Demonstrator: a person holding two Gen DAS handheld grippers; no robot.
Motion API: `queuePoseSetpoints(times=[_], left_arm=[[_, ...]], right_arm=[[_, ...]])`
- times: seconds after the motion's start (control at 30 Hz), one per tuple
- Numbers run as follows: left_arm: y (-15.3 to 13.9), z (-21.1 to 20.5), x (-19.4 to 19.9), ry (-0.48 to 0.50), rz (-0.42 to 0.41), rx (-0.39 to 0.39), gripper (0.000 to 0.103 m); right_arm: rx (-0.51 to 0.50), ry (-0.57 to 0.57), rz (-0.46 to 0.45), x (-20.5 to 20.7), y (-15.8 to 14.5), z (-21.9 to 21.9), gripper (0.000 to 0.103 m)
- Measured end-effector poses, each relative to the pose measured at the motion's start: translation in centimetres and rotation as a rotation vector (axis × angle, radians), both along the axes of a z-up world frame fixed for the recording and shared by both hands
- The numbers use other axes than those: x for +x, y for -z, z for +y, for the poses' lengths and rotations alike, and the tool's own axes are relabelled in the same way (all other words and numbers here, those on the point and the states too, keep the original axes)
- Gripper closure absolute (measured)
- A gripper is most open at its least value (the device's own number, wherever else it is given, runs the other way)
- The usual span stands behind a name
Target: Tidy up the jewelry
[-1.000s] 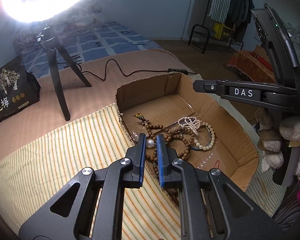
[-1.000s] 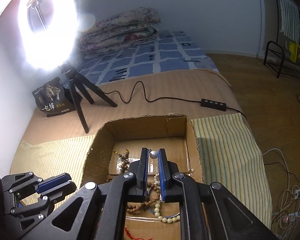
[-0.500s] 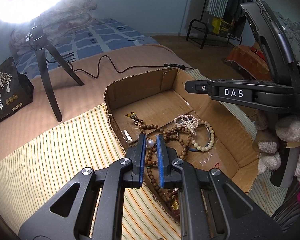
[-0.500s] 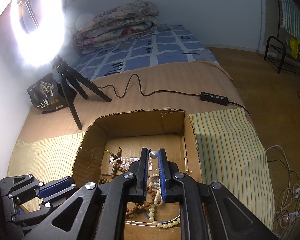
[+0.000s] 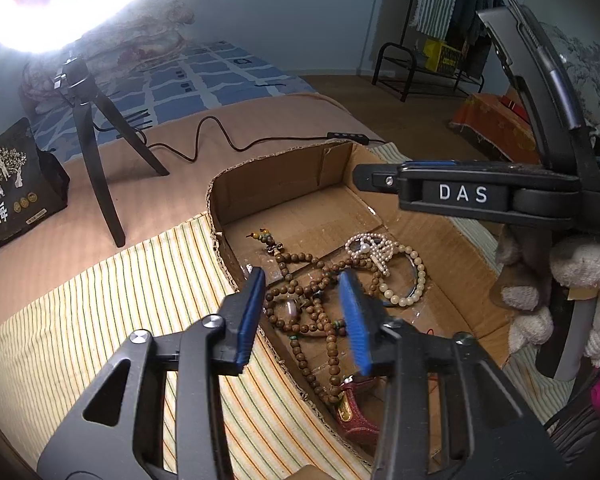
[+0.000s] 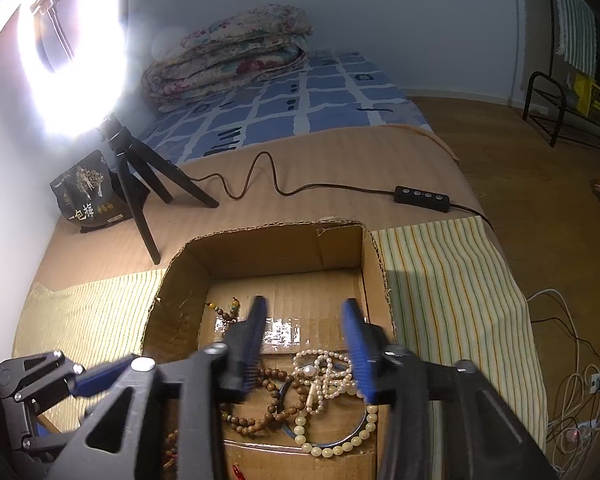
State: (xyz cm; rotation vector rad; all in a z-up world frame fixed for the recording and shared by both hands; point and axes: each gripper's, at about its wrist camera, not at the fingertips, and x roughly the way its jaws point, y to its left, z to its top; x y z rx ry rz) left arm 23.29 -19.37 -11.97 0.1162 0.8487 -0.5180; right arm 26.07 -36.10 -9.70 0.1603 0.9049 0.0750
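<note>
Jewelry, a tangle of brown wooden bead strings (image 5: 300, 300) and white pearl strands (image 6: 324, 376), sits in the open cardboard box (image 5: 276, 196) below both grippers. Left gripper (image 5: 304, 312) and right gripper (image 6: 308, 348) jaws are opening, nothing pinched. Box walls crowd the sides, open room above.

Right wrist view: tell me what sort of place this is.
Most likely a bedroom at home: a bed with a blue checked sheet, a folded floral quilt at its head, and a clothes rack by the far wall.
</note>
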Motion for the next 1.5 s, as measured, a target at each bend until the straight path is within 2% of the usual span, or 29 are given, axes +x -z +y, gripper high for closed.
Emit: queuePoseSetpoints(times=[0.03, 0.07, 0.23, 0.63, 0.77, 1.1, 1.17, 1.23, 1.47, 1.5], left_arm=[[0.0, 0.0, 0.0, -0.001, -0.001, 0.004, 0.064], [0.0, 0.0, 0.0, -0.001, -0.004, 0.008, 0.064], [-0.1, 0.1, -0.1, -0.004, -0.004, 0.010, 0.060], [-1.5, 0.8, -1.4, -0.018, -0.022, -0.002, 0.059], [-2.5, 1.2, -2.4, -0.022, -0.037, -0.002, 0.059], [-5.1, 2.6, -5.1, -0.025, -0.077, -0.006, 0.059], [-5.7, 3.0, -5.9, -0.028, -0.086, -0.011, 0.057], [-6.3, 3.4, -6.6, -0.035, -0.095, -0.018, 0.050], [-8.5, 4.6, -8.6, -0.051, -0.124, -0.036, 0.048], [-8.8, 4.7, -8.8, -0.053, -0.132, -0.039, 0.045]], right_arm=[[-0.003, 0.004, -0.005, -0.1, -0.1, 0.0, 0.038], [-0.004, 0.006, -0.009, -0.1, -0.2, 0.0, 0.035], [-0.006, 0.014, -0.015, -0.2, -0.5, -0.1, 0.025], [-0.006, 0.015, -0.029, -1.4, -1.6, 0.4, 0.024], [-0.014, 0.021, -0.050, -2.3, -2.8, 0.7, 0.016], [-0.060, 0.019, -0.099, -5.0, -6.1, 1.3, 0.010], [-0.080, 0.017, -0.111, -5.8, -6.9, 1.6, 0.008], [-0.095, 0.014, -0.126, -6.5, -7.6, 1.9, 0.005], [-0.126, 0.009, -0.164, -8.8, -9.8, 2.7, 0.004], [-0.128, 0.010, -0.167, -9.1, -10.0, 2.8, 0.004]])
